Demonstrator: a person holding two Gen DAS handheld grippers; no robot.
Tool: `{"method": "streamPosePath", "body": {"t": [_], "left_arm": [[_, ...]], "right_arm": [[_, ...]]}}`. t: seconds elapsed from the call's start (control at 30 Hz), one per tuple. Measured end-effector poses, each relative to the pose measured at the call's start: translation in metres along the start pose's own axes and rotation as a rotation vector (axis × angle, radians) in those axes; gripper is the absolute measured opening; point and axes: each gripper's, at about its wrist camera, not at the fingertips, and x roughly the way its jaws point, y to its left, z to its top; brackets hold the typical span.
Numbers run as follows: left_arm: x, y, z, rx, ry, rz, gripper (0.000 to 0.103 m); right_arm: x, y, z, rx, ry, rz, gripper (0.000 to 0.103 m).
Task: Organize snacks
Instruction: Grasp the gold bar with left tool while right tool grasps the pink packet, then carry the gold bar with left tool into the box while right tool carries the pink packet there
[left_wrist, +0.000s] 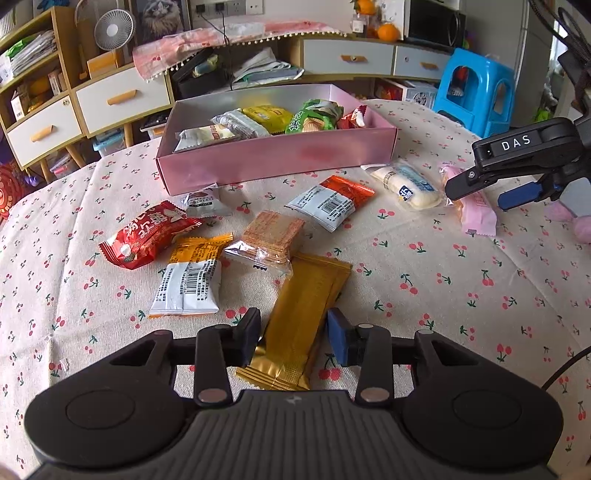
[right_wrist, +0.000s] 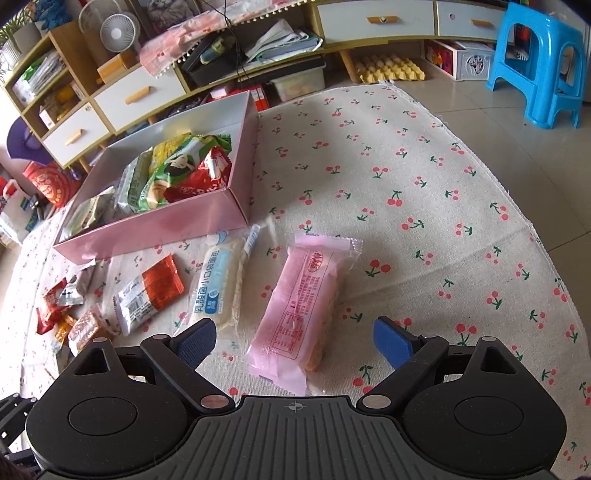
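The pink box (left_wrist: 280, 162) sits well ahead of both your grippers on the cherry-print worktop (left_wrist: 424, 295), already holding several packets, with more scattered loose in front of its near wall.

Your left gripper (left_wrist: 293, 332) has its fingers spread to either side of the gold packet (left_wrist: 303, 314), close to its edges but not visibly pressing. The packet's long axis runs straight out between the fingers, its near crimped end under the gripper and its far end pointing toward the box. That far end lies tucked against the clear biscuit pack (left_wrist: 269, 236); lift carelessly and, I judge, you may drag the biscuits along.

Your right gripper (right_wrist: 295, 341) has its fingers wide apart around the pink packet (right_wrist: 306, 310), touching neither side. Its long axis lies nearly along the fingers, the far end tilted slightly right. The left finger sits just beside the white bread pack (right_wrist: 221, 280), so closing may catch that wrapper too. Slick film and a soft filling could let either packet slip or crush.
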Motion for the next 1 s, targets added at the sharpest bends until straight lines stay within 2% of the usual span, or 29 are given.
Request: {"method": "streamPosePath", "body": {"t": [0.3, 0.47, 0.57, 0.67, 0.73, 0.8, 1.0], "left_arm": [[0.002, 0.001, 0.002, -0.001, 0.001, 0.008, 0.042], [0.003, 0.003, 0.003, -0.012, 0.002, 0.011, 0.045], [0.004, 0.003, 0.004, -0.013, 0.002, 0.01, 0.042], [0.004, 0.003, 0.005, -0.014, 0.0, 0.005, 0.039], [0.003, 0.002, 0.006, -0.013, 0.0, 0.001, 0.037], [0.003, 0.002, 0.007, -0.013, 0.001, -0.001, 0.035], [-0.001, 0.004, 0.01, -0.04, 0.003, -0.022, 0.029]], "right_arm": [[0.012, -0.006, 0.002, 0.016, -0.012, -0.075, 0.085], [0.015, 0.005, -0.001, -0.049, -0.03, -0.128, 0.081], [0.015, 0.01, -0.002, -0.083, -0.032, -0.16, 0.073], [0.015, 0.014, -0.003, -0.117, -0.034, -0.184, 0.059], [0.014, 0.015, -0.002, -0.125, -0.035, -0.176, 0.044], [0.013, 0.015, -0.001, -0.128, -0.03, -0.165, 0.033], [0.011, 0.016, 0.0, -0.125, -0.012, -0.152, 0.031]]}}
